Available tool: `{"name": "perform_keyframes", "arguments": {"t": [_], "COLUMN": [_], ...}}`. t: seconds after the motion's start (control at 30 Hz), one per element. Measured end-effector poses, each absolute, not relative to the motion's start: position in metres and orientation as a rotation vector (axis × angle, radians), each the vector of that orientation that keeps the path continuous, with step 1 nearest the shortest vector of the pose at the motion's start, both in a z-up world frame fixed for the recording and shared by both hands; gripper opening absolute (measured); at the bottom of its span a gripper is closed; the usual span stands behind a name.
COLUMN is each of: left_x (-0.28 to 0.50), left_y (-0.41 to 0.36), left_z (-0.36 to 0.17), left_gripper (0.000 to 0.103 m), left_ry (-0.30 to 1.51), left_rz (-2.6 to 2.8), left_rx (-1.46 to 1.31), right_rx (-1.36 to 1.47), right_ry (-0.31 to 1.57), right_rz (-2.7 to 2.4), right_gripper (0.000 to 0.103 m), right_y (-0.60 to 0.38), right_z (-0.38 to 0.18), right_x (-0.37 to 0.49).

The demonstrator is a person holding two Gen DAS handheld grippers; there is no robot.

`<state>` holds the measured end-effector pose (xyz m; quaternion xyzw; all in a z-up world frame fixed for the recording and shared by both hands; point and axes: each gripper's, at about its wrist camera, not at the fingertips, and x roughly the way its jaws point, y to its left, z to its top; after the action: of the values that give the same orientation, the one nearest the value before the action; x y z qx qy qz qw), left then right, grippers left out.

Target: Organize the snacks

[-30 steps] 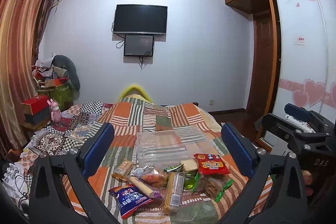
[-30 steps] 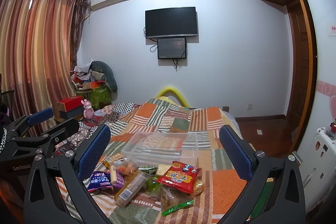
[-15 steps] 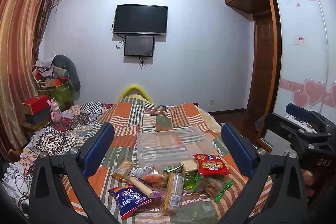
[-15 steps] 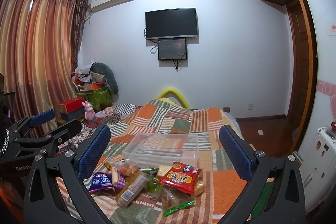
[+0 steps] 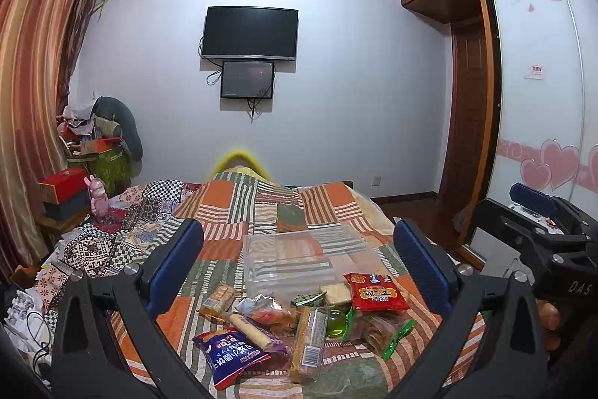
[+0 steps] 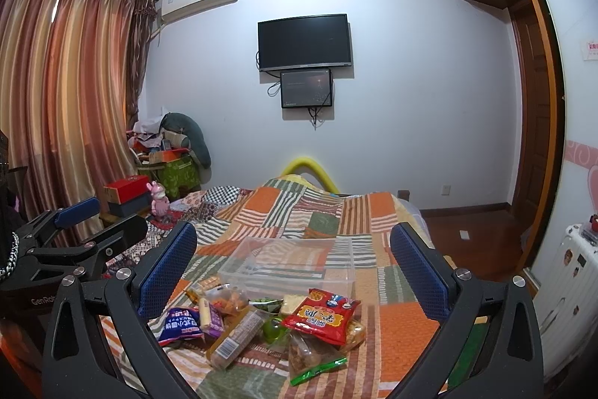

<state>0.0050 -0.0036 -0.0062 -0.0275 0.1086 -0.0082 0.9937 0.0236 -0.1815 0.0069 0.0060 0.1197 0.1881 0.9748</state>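
— Lying nearest, between the spread jaws of the left gripper (image 5: 299,268), a heap of snack packets (image 5: 299,324) is seen on the patchwork bedspread (image 5: 261,208); nothing is gripped.

— Right gripper (image 6: 293,268): jaws likewise held wide, nothing held, the red packet (image 6: 321,315) framed between them. Just beyond the heap, a clear plastic box (image 6: 287,258) is noted, touching it.

A: From where does the left wrist camera look?

B: From above the near end of the striped patchwork bedspread (image 5: 261,208), facing the white wall with the black wall television (image 5: 249,33). The right wrist camera faces the same way, from further right.

A: What do they share?

B: The clear plastic box (image 5: 295,258) (image 6: 287,258) and the pile of snack packets (image 5: 299,316) (image 6: 269,320), both near.
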Motion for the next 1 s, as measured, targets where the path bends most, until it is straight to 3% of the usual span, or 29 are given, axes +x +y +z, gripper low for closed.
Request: {"name": "perform_keyframes", "arguments": {"t": [0.83,1.0], "left_x": [0.022,0.036], "left_y": [0.006,0.022], "left_z": [-0.021,-0.035], "left_gripper": [0.103,0.091], "left_ry": [0.264,0.314], "left_rz": [0.010,0.039], "left_rx": [-0.035,-0.020], "right_rx": [0.024,0.020], "right_ry": [0.299,0.366], "right_rz": [0.379,0.377], "right_gripper": [0.103,0.091], "right_y": [-0.180,-0.183], "right_z": [-0.008,-0.023], "right_x": [0.043,0.059]}}
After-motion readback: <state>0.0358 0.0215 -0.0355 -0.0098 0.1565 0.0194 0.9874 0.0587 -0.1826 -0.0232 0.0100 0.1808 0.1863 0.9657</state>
